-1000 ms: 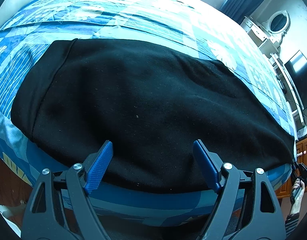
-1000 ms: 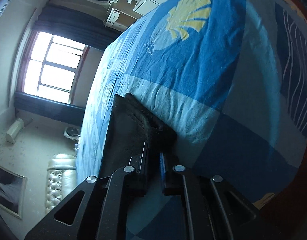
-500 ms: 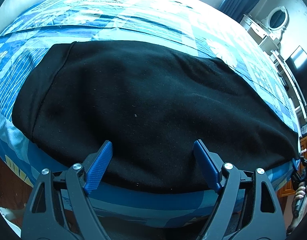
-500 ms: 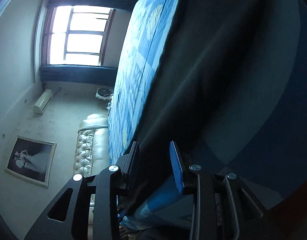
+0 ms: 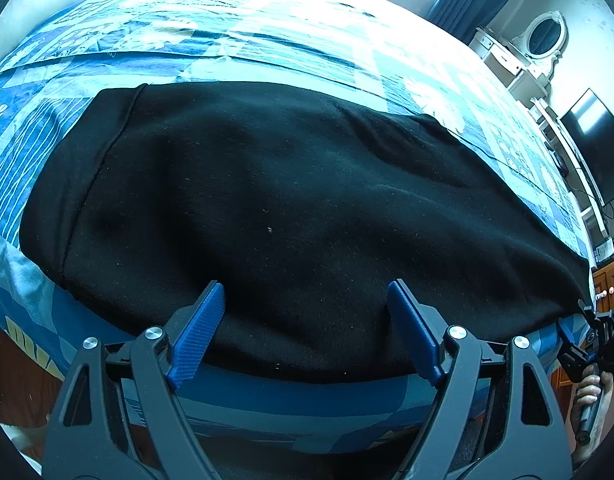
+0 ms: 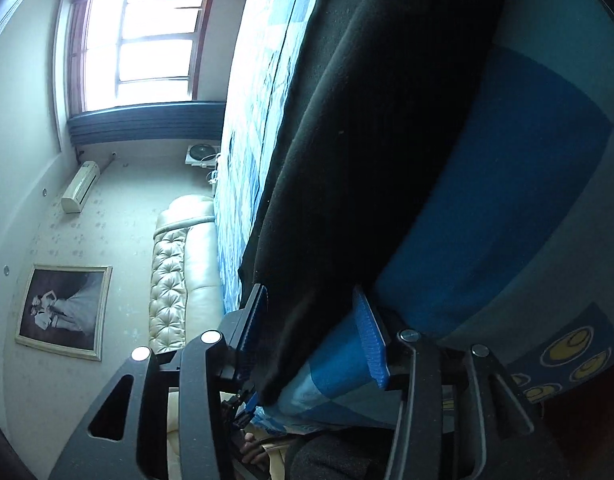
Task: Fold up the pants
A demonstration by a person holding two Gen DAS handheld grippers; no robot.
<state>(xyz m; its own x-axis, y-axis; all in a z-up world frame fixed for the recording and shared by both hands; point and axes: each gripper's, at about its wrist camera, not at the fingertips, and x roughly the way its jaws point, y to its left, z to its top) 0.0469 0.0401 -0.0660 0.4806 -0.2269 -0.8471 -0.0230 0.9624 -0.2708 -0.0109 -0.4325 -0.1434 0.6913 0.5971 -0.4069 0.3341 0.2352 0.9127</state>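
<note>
Black pants (image 5: 275,208) lie spread flat across the blue patterned bedspread (image 5: 235,28), near the bed's front edge. My left gripper (image 5: 307,332) is open, its blue pads over the pants' near edge, holding nothing. My right gripper (image 6: 311,332) is open at the pants' right end, with the black cloth (image 6: 367,160) lying between its parted blue pads. The right gripper also shows in the left wrist view (image 5: 587,340) at the pants' far right corner.
A white dresser with an oval mirror (image 5: 543,36) and a dark TV (image 5: 595,140) stand right of the bed. A padded cream headboard (image 6: 179,280), a window (image 6: 147,40) and a framed photo (image 6: 63,312) show in the right wrist view.
My right gripper was shut on the pants' corner, swung round along the bed edge, and its jaws have opened. My left gripper moved slightly closer over the pants and stayed open.
</note>
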